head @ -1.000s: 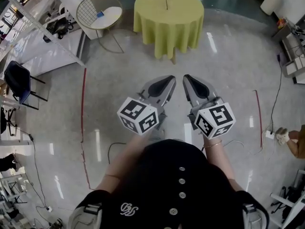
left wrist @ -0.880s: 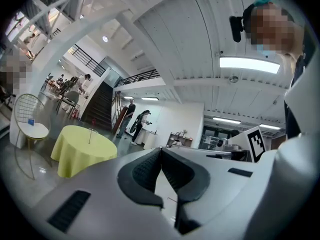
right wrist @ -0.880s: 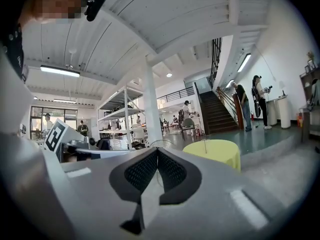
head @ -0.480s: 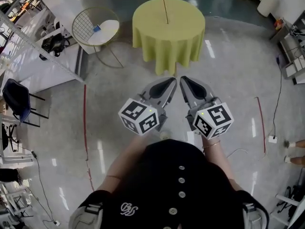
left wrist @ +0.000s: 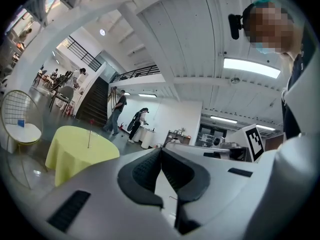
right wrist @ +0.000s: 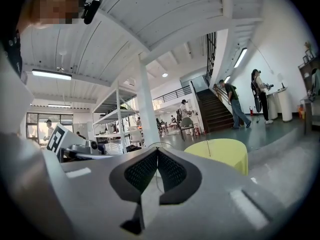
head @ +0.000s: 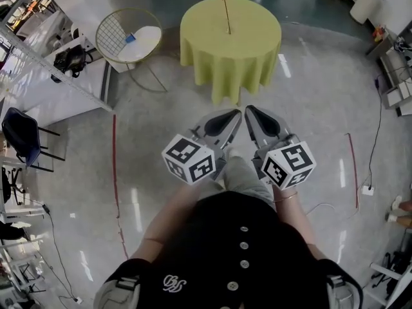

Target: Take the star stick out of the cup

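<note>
Evidently the left gripper [head: 235, 114] and right gripper [head: 251, 111] each hold their jaws pressed together on nothing, well short of the yellow desk [head: 212, 56] at twelve o'clock, where the star stick [head: 226, 15] stands upright. Its cup is too small to make out, so a misjudged grab could topple it.

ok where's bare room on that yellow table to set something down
Nearly the whole yellow round table is bare: both sides of the star stick out to the rim, plus the near half. Only the spot at the stick's foot is taken.
</note>
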`<action>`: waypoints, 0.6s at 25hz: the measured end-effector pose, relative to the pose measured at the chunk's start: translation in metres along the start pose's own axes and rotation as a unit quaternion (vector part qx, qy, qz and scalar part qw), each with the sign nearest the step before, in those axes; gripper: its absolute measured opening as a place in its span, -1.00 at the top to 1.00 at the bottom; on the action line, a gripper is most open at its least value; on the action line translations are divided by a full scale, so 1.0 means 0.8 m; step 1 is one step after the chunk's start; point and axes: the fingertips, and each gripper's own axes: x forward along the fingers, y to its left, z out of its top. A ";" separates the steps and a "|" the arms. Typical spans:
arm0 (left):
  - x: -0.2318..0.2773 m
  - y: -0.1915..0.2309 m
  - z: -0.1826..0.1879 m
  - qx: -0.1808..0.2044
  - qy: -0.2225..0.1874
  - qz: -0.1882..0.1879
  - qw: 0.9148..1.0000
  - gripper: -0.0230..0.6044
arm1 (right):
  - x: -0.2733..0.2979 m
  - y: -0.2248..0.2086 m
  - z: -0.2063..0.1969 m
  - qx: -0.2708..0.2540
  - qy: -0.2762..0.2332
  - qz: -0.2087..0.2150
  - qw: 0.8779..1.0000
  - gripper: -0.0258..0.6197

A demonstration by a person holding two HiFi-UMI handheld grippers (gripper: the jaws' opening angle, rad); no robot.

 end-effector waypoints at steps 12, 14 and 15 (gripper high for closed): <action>0.028 0.051 0.010 -0.005 0.000 0.021 1.000 0.89 | 0.046 -0.032 -0.003 0.004 0.008 0.014 1.000 0.91; 0.038 0.061 0.009 -0.006 0.003 0.023 1.000 0.89 | 0.055 -0.044 -0.002 0.006 0.009 0.013 1.000 0.91; 0.045 0.066 0.009 -0.007 0.006 0.024 1.000 0.89 | 0.059 -0.051 -0.002 0.007 0.010 0.013 1.000 0.91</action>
